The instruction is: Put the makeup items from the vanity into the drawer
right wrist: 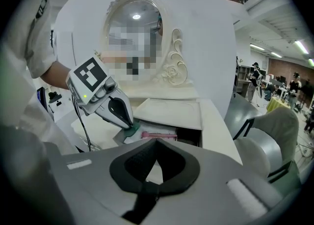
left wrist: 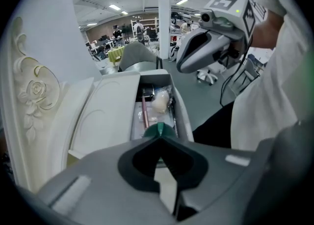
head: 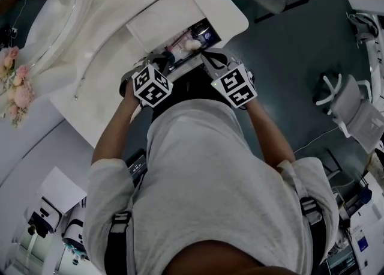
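Head view: white vanity [head: 90,33] fills 10 to 12 o'clock, its drawer [head: 180,64] pulled open at 12. Inside lie makeup items: a cream sponge [head: 192,44] and a dark item [head: 204,32] at the drawer's 1 o'clock end. Left gripper [head: 163,62] and right gripper [head: 210,60] sit side by side at the drawer's near edge, marker cubes up, both pointing down toward it. The person's grey shirt fills the lower frame. Pink flowers [head: 17,81] at 9 o'clock, off the worktop. Left gripper view: left gripper [left wrist: 158,129] clenched, green tips meeting with nothing between them, hanging over the drawer's near end. Beyond the tips the drawer runs toward 12, holding a pink pencil [left wrist: 143,108] along its left side, the sponge just right of it, and the dark item behind at 12. The right gripper is at 1 o'clock, well above the drawer. Right gripper view: right gripper [right wrist: 156,142] clenched and empty. The left gripper is at 9 o'clock, its green tip at the near left corner of the drawer, close to the pencil; cannot tell if it touches. The pencil lies across the drawer front just past the right gripper's tips. Oval mirror [right wrist: 122,20] at 11 o'clock behind the worktop.
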Demonstrator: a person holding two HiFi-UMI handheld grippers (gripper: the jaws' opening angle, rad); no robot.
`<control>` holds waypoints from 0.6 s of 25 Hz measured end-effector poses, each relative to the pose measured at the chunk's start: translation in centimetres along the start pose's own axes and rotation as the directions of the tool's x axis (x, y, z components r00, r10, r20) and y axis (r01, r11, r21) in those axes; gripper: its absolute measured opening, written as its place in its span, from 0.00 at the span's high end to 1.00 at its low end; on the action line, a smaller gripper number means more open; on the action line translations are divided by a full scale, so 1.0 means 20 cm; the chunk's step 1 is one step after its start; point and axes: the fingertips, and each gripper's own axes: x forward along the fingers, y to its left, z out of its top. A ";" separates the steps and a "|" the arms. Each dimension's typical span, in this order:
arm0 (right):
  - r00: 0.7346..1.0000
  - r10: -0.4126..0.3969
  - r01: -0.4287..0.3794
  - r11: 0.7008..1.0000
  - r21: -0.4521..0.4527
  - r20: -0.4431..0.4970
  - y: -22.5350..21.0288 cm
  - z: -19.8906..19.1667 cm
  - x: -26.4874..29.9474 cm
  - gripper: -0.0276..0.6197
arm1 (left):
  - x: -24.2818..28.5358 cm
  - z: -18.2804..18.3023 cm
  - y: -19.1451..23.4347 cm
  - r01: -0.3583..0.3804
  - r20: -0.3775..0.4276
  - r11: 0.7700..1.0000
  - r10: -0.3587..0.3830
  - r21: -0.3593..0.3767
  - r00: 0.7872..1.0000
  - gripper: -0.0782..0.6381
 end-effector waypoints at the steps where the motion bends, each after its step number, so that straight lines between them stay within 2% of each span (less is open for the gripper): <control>1: 1.000 -0.002 0.002 1.000 0.003 -0.001 -0.01 -0.01 -0.01 0.96 | 0.01 0.00 -0.01 0.005 -0.008 1.000 -0.005 0.007 1.000 0.89; 15: 1.000 0.015 -0.015 1.000 0.011 -0.005 -0.13 -0.08 -0.03 0.96 | 0.19 0.04 -0.05 0.040 -0.076 0.999 -0.040 -0.010 0.996 0.89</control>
